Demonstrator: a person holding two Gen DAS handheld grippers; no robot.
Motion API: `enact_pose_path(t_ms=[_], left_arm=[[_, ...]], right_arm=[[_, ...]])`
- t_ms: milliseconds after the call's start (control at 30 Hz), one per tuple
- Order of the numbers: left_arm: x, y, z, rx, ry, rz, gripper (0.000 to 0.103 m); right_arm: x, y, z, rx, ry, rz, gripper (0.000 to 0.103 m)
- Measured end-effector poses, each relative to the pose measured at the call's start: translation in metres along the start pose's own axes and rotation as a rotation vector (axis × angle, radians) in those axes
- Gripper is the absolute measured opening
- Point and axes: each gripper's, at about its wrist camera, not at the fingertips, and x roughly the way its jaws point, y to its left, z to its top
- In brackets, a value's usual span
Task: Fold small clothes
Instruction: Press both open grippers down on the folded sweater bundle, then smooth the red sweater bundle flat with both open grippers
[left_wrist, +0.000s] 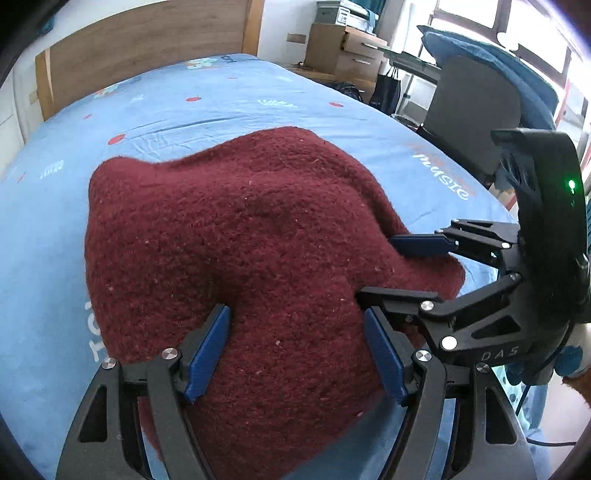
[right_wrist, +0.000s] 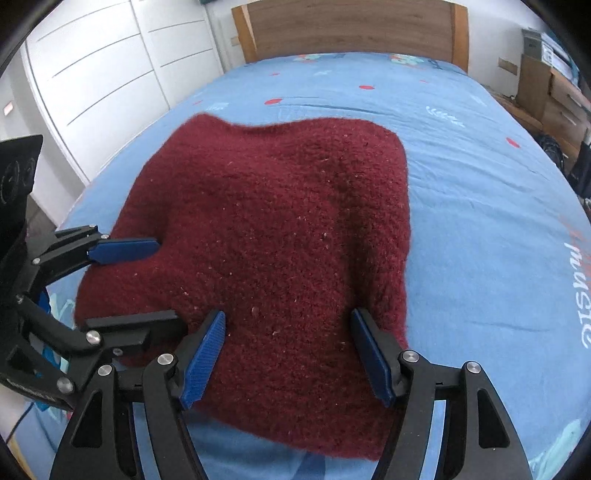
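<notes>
The dark red knit garment (right_wrist: 273, 236) lies on the blue bed sheet (right_wrist: 480, 206), long axis running from lower frame toward the headboard (right_wrist: 351, 29). Left gripper (left_wrist: 295, 354) and right gripper (right_wrist: 288, 354) both stand open over its near edge, pads clear.

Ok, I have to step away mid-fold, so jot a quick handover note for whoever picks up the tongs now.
Left tongs: open, blue pads either side of the near edge of the dark red knit garment, not pinching it.
Right tongs: open too, straddling the same near edge beside the left tongs.
The garment lies spread but rumpled on the blue bed sheet, with its near part humped up.
Done: I cannot see any finished fold.
Left: probably close both tongs on the near edge, carry it over toward the headboard, then flatten.
</notes>
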Motion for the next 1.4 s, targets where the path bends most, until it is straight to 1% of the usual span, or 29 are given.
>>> enact_pose_path(t_ms=[67,200,333,433,500,567,667,700,767,867,933,1033,1100,1233,1400], left_arm=[[-0.005,-0.001,-0.001,-0.008,-0.002,-0.015,0.068],[-0.027,0.007,0.001,-0.04,-0.034,-0.037,0.068],[-0.042,0.025,0.01,-0.044,-0.06,-0.006,0.068],[-0.044,0.038,0.018,-0.047,-0.076,0.018,0.068],[-0.042,0.047,0.024,-0.052,-0.086,0.031,0.068],[-0.038,0.053,0.03,-0.059,-0.092,0.043,0.068],[-0.025,0.061,0.036,-0.064,-0.083,0.065,0.068],[-0.021,0.062,0.036,-0.065,-0.08,0.07,0.068],[-0.012,0.062,0.034,-0.062,-0.073,0.081,0.068],[-0.007,0.06,0.026,-0.058,-0.071,0.078,0.068],[-0.004,0.055,0.018,-0.055,-0.072,0.076,0.068],[-0.005,0.045,0.004,-0.04,-0.085,0.096,0.068],[-0.007,0.037,-0.005,-0.028,-0.096,0.113,0.068],[-0.012,0.028,-0.017,-0.02,-0.113,0.133,0.069],[-0.016,0.025,-0.02,-0.025,-0.113,0.142,0.07]], right_arm=[[-0.003,-0.002,-0.002,0.009,-0.002,0.012,0.071],[-0.018,-0.003,0.0,0.019,0.004,0.035,0.071],[-0.032,0.001,0.008,0.006,-0.007,0.052,0.071],[-0.042,0.003,0.021,0.0,-0.031,0.068,0.071],[-0.045,0.007,0.035,-0.02,-0.054,0.064,0.071],[-0.041,0.011,0.049,-0.031,-0.068,0.06,0.071],[-0.024,0.013,0.073,-0.033,-0.078,0.04,0.071],[-0.022,0.012,0.073,-0.028,-0.077,0.038,0.071],[-0.003,0.006,0.08,-0.003,-0.059,0.033,0.071],[0.019,0.0,0.071,0.016,-0.019,0.02,0.071],[0.022,0.0,0.056,0.001,-0.023,0.01,0.071],[0.015,0.0,0.034,-0.003,-0.04,0.025,0.071],[0.009,0.003,0.02,-0.027,-0.043,0.014,0.071],[-0.001,0.005,0.006,-0.038,-0.057,0.012,0.071],[-0.012,0.006,-0.007,-0.043,-0.058,0.005,0.071]])
